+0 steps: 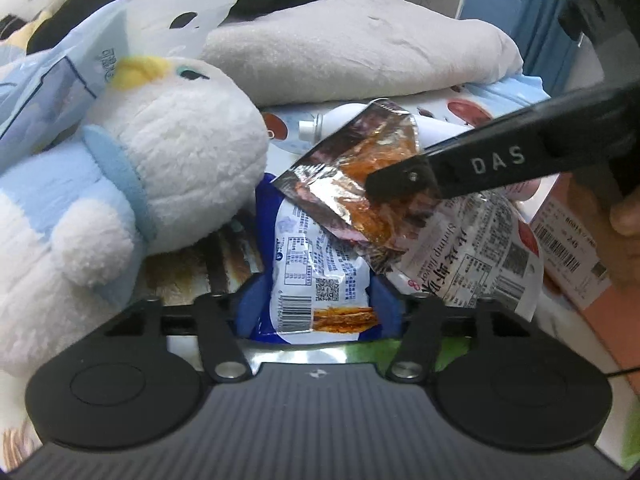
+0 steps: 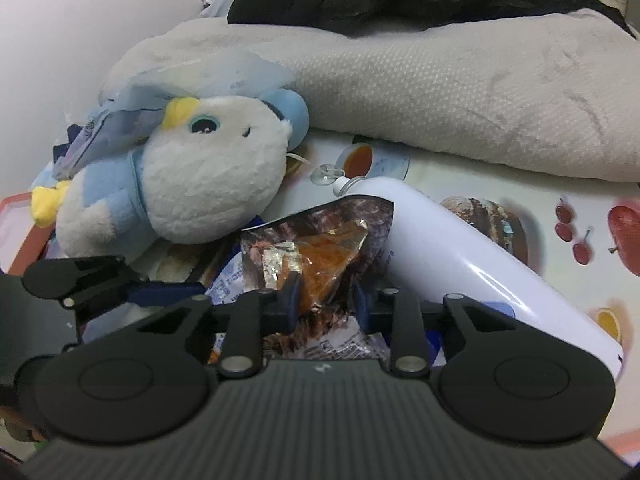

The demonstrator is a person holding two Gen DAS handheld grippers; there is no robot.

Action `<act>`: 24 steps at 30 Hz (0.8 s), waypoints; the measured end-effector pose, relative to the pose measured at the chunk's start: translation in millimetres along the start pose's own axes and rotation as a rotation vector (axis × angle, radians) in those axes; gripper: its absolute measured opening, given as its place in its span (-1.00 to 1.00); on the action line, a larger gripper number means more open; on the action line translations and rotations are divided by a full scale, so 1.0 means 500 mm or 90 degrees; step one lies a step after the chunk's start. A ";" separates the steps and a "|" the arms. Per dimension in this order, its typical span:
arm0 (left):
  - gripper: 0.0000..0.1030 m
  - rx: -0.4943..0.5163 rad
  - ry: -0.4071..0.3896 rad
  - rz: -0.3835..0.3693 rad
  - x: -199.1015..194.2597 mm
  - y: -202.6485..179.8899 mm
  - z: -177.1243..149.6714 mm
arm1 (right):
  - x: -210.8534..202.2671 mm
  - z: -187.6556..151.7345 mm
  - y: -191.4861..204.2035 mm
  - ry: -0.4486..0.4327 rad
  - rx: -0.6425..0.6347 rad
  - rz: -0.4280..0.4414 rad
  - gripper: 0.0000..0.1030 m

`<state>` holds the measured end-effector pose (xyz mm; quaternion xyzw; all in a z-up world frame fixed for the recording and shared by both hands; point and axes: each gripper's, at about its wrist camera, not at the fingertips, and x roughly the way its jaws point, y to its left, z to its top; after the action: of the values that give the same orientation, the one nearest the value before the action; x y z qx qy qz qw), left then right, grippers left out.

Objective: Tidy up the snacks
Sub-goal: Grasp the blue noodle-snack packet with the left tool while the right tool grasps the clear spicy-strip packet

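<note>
The right tool pinches a foil packet by its lower edge, above 2 other packets. The blue packet sits between the left tool's fingers; whether they grip it I cannot tell. The thin edge grip could slip and drop the foil packet, or brush the plush beside it. The right tool reaches in from the right, angled down; the left lies low, pointing forward.
</note>
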<state>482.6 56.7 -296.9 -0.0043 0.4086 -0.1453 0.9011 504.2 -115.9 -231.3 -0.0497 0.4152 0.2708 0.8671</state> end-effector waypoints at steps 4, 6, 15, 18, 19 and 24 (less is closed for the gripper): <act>-0.06 -0.015 0.016 0.001 -0.017 0.001 0.001 | -0.016 -0.006 0.007 -0.003 0.002 -0.012 -0.54; -0.13 -0.022 0.023 -0.001 -0.029 -0.001 -0.001 | -0.029 -0.011 0.011 -0.004 0.006 -0.019 -0.55; -0.31 -0.062 0.049 0.005 -0.126 -0.033 -0.081 | -0.112 -0.051 0.046 -0.010 0.017 -0.038 -0.56; -0.32 -0.082 0.053 0.014 -0.165 -0.041 -0.109 | -0.142 -0.074 0.066 -0.009 0.025 -0.040 -0.56; -0.33 -0.090 0.054 0.016 -0.177 -0.045 -0.119 | -0.153 -0.084 0.074 -0.009 0.026 -0.043 -0.56; -0.33 -0.128 0.053 0.027 -0.245 -0.064 -0.172 | -0.201 -0.139 0.119 -0.002 0.035 -0.053 -0.56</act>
<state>334.5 68.3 -259.9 -0.0802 0.4584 -0.0847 0.8810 374.5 -130.3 -193.0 -0.0429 0.4186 0.2234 0.8792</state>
